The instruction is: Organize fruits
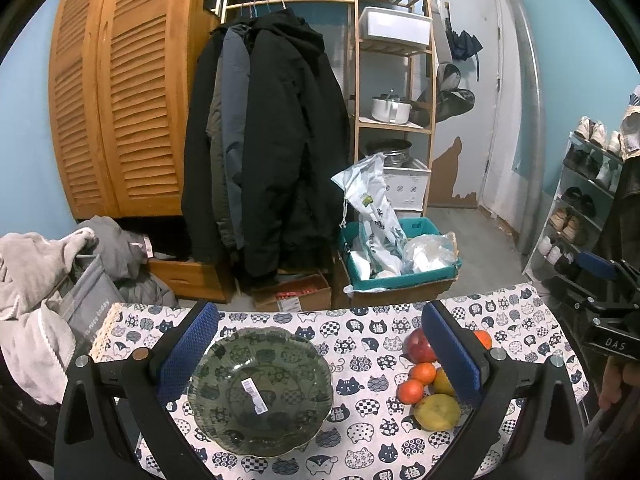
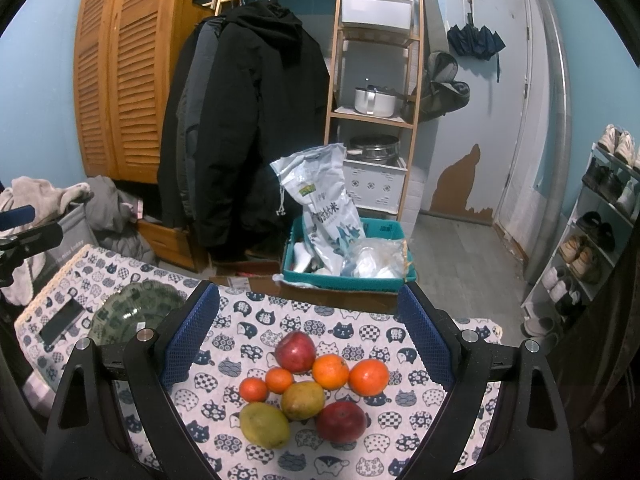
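Both jaws apart, empty. Left gripper [image 1: 320, 356] over glass bowl [image 1: 260, 394]. 8 fruits [image 2: 304, 400] clustered, touching, ahead between right gripper [image 2: 308, 344] jaws. Risk: gripping 1 nudges neighbours; round fruit rolls off worktop [image 2: 360, 320].

Your left gripper [image 1: 320, 360] hangs spread wide over the glass bowl [image 1: 261, 392], nothing between its pads. To its right the fruit pile [image 1: 430, 384] sits just beside the right pad. Your right gripper [image 2: 308, 344] is also spread, with the fruit pile [image 2: 316, 388] packed tight between its pads, pieces touching. Bare tablecloth [image 2: 248, 320] lies between pile and bowl [image 2: 136, 308]; a phone [image 2: 61, 320] lies left of the bowl.
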`<state>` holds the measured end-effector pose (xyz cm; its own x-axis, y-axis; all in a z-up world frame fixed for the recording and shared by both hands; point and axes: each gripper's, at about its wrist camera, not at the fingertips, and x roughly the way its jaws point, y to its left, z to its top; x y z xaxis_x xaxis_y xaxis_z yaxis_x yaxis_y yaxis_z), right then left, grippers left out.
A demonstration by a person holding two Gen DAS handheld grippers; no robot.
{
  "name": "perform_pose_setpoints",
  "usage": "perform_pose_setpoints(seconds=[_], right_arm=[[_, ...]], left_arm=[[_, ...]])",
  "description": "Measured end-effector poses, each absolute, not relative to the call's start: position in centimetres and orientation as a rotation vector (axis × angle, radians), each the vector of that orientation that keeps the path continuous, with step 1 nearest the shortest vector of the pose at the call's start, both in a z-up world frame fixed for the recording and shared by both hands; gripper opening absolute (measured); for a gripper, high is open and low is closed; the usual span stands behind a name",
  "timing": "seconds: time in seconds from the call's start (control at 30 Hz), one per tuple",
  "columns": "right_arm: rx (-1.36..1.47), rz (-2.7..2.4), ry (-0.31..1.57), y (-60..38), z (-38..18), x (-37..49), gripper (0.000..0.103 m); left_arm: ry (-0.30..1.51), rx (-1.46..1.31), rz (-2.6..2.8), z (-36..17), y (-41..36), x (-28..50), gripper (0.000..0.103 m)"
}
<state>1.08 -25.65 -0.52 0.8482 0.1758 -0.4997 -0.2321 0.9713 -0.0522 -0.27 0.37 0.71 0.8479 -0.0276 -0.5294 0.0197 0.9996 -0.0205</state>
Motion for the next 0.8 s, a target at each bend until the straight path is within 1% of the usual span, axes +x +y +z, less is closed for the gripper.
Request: perform_pose_setpoints(seconds=[0.8], right_arm=[[-0.108, 0.221, 0.513, -25.71, -0.71, 1.03, 0.089]], left_arm=[[0.547, -0.009, -0.017, 0.68, 0.47, -0.42, 0.103]])
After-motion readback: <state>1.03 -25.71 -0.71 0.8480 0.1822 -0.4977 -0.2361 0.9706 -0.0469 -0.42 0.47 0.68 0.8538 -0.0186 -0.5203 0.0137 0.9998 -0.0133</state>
